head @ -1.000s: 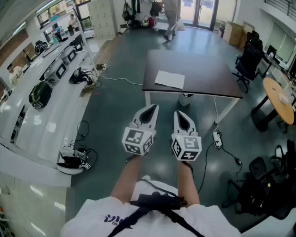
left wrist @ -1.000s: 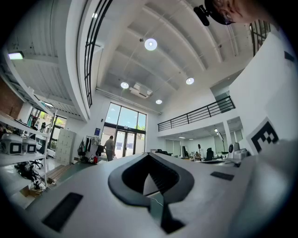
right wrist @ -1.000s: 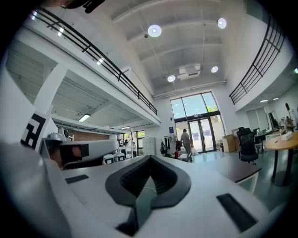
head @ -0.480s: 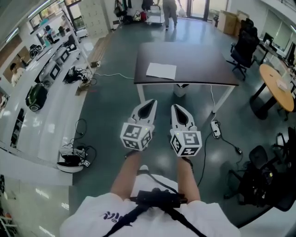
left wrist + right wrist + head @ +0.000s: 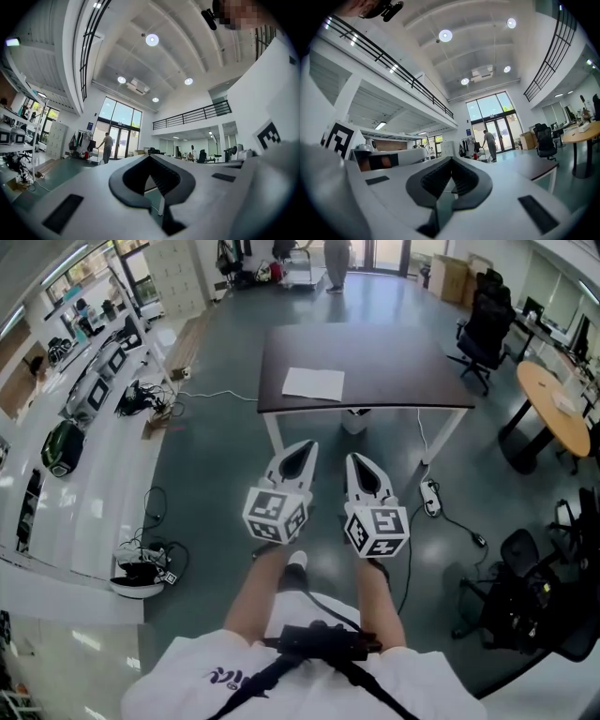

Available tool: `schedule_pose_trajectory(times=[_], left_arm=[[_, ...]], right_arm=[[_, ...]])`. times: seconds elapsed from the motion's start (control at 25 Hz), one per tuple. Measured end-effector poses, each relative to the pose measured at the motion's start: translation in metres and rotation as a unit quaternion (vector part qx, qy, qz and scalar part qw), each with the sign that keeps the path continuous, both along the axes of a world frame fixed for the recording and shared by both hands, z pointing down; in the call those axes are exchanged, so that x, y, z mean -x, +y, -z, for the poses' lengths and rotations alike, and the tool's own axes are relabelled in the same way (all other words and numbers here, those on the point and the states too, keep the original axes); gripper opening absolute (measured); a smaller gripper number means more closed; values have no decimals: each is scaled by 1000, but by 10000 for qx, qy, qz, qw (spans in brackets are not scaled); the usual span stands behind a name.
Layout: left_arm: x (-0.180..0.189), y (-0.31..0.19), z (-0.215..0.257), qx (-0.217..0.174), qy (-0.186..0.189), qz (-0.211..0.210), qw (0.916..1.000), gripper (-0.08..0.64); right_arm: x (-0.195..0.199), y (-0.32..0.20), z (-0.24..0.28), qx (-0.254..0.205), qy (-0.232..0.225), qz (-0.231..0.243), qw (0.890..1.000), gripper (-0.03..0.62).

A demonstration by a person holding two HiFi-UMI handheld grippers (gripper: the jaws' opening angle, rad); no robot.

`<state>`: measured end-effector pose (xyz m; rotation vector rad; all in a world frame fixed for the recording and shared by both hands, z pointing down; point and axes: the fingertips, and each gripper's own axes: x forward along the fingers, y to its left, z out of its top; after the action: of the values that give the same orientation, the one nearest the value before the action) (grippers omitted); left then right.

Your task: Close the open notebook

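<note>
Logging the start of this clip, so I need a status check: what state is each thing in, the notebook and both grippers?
notebook: open, lying flat on the dark table, white pages up, nothing touching it.
left gripper: shut, nothing between the jaws, held in the air short of the table.
right gripper: shut, nothing between the jaws, held beside the left one.

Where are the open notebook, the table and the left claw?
open notebook (image 5: 313, 383), head view, middle of its white pages.
table (image 5: 403, 371), head view, bare dark top.
left claw (image 5: 309, 446), head view, between its tips.
</note>
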<state>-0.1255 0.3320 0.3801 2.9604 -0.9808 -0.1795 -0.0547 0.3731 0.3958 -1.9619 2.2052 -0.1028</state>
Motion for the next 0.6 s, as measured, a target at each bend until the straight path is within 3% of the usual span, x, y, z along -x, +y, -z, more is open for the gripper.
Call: schedule_pose_trajectory(times=[0.6], left_arm=[[-23,-130,4,27,61,-330,9994,8]], right_arm=[[-12,-129,7,100,260,-270,9992,5]])
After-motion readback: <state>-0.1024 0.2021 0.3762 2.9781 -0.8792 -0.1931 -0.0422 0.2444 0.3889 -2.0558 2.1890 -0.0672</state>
